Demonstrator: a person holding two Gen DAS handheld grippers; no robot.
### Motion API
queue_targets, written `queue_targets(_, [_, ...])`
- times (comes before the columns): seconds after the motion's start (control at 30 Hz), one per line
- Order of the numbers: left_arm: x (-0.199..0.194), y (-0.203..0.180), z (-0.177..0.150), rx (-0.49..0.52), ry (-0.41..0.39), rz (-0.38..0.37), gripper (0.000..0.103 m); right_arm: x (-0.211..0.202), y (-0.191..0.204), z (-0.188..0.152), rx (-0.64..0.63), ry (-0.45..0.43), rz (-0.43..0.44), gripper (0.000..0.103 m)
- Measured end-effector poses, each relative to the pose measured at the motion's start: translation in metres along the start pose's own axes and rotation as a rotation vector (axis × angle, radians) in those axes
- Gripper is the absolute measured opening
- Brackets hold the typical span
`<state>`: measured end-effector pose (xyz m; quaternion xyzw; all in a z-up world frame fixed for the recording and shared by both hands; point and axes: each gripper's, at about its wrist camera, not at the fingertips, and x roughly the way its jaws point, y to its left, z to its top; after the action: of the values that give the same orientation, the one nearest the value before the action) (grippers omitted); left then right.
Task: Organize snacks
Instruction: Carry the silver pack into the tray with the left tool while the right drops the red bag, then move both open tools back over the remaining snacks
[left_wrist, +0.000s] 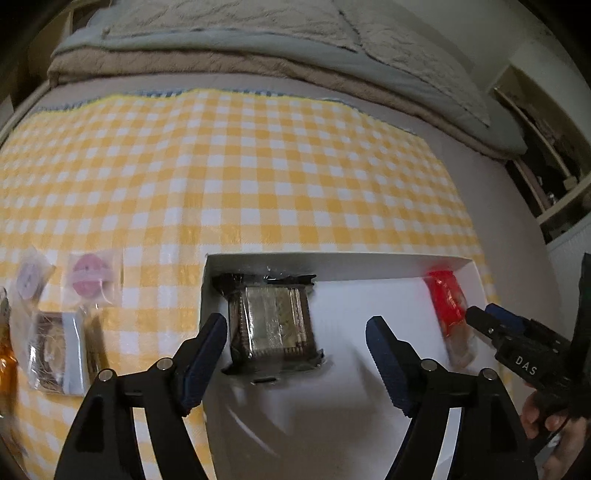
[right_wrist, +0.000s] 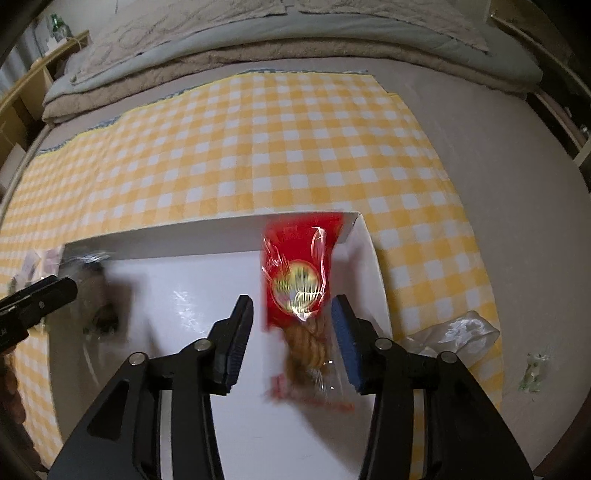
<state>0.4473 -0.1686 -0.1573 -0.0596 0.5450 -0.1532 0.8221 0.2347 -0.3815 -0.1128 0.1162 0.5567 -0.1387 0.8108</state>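
The left tongs (left_wrist: 295, 354) gape over the dark packet (left_wrist: 271, 325) in the white box (left_wrist: 332, 262), gripping nothing. The right tongs (right_wrist: 291, 336) stand parted around the red packet (right_wrist: 299, 291), its long axis along them.

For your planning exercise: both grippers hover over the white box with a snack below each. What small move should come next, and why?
Probably lift the left gripper clear and swing it towards the clear-wrapped pink round snack on the yellow checked cloth. Its jaws stand open beside the dark foil-wrapped square biscuit pack, which already lies in the white cardboard box, so that placement looks done.
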Motion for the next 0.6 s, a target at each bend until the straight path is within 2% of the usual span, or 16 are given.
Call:
queue_targets(0.1, [-0.003,-0.004,-0.006,0.013,0.009,0.002,0.079,-0.003,-0.002,-0.004,0.005,0.003,0.002,0.049])
queue_targets(0.2, [-0.005,-0.007,-0.011,0.034,0.023,0.014,0.087,-0.004,-0.004,-0.008,0.013,0.013,0.007,0.049])
queue_targets(0.3, [-0.009,-0.011,-0.013,0.051,0.023,0.026,0.103,-0.007,-0.008,-0.012,0.034,0.012,0.026,0.053])
queue_targets(0.5, [-0.013,-0.018,-0.018,0.064,0.046,0.047,0.103,-0.02,-0.014,-0.019,0.061,-0.014,0.022,0.078])
queue_targets(0.57, [-0.015,-0.023,-0.019,0.078,0.044,0.058,0.103,-0.024,-0.015,-0.023,0.066,-0.017,0.019,0.093])
queue_targets(0.6, [-0.017,-0.025,-0.02,0.083,0.044,0.061,0.103,-0.026,-0.015,-0.025,0.064,-0.021,0.015,0.097])
